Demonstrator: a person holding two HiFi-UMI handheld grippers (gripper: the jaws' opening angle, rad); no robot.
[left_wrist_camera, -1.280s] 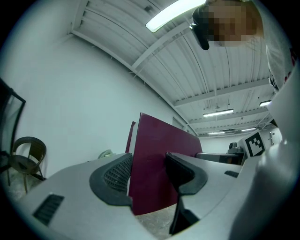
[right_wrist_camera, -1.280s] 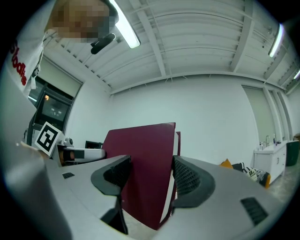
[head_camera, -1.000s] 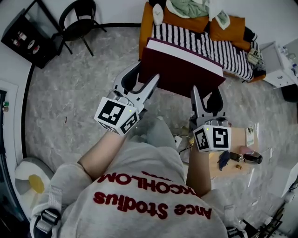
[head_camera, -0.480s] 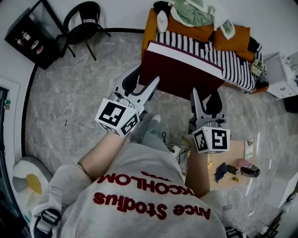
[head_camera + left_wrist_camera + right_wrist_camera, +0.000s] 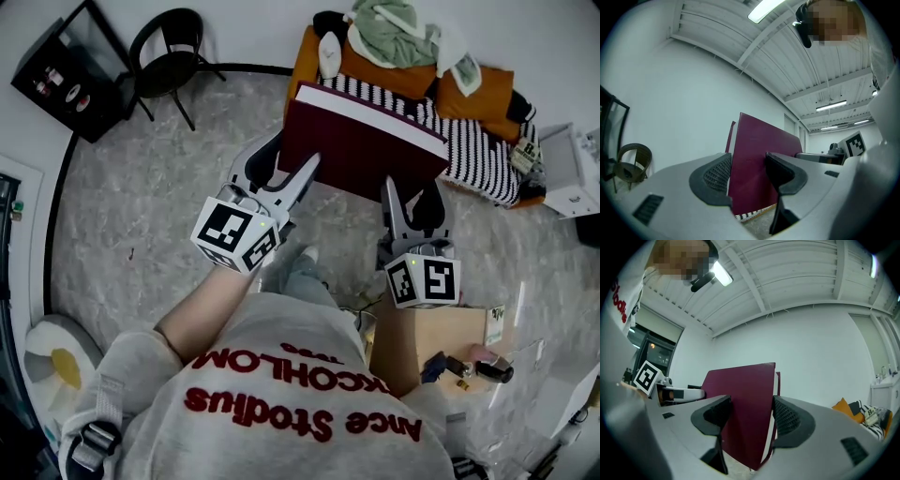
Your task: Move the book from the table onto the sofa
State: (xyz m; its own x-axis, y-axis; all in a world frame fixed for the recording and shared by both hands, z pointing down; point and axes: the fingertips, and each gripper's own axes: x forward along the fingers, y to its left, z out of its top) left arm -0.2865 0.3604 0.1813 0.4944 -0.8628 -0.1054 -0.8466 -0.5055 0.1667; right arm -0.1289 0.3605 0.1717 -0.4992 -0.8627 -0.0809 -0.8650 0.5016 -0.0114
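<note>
Grey speckled floor (image 5: 159,187) underfoot; large maroon hardcover book (image 5: 366,150) off the table, in the air before orange sofa with striped cover (image 5: 478,150). Left gripper (image 5: 284,161), right gripper (image 5: 413,192): jaws clamped on book's near edge. Likely heavy, stiff, smooth cover; grip both corners, deep

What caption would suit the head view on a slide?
A person holds a dark red book clamped by the left gripper and right gripper, facing a striped sofa.

One book (image 5: 366,150), one sofa (image 5: 473,141), one black chair (image 5: 169,47), one table (image 5: 433,333). Two tools: the left hand-held gripper (image 5: 292,161) and the right hand-held gripper (image 5: 413,189).
</note>
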